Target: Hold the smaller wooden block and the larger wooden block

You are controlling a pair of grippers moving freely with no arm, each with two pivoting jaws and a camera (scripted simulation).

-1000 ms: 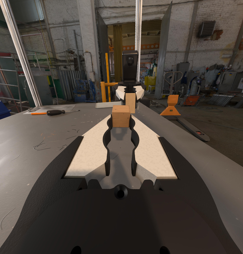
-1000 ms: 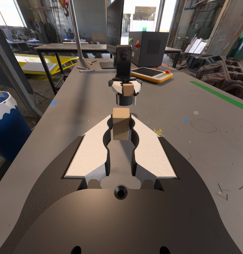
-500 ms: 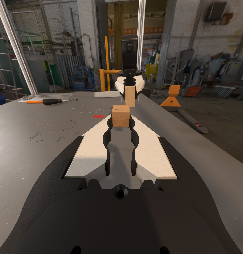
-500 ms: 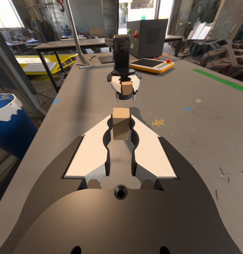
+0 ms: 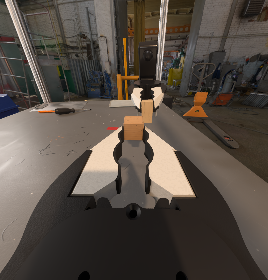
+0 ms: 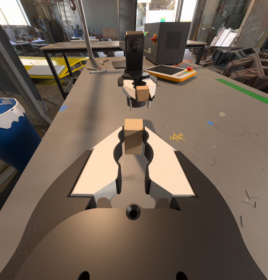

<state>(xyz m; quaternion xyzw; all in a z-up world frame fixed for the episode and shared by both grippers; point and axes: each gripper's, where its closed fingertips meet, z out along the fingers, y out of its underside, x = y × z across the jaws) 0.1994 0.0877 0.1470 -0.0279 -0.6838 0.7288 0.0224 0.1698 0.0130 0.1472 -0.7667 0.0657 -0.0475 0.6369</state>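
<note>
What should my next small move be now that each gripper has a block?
Probably none beyond a steady hold. The left gripper is shut on the smaller wooden block, the right gripper on the larger wooden block, both clear of the table and apart.

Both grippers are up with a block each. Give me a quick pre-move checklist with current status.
1. Left gripper shut on the smaller wooden block: ok.
2. Right gripper shut on the larger wooden block: ok.
3. Both blocks off the table: ok, shadows lie beneath them.
4. Blocks apart from each other: ok in the right wrist view; they overlap in the left wrist view.
5. Larger block square in the grip: ok, it hangs upright.
6. Grip firmness: cannot tell.
</note>
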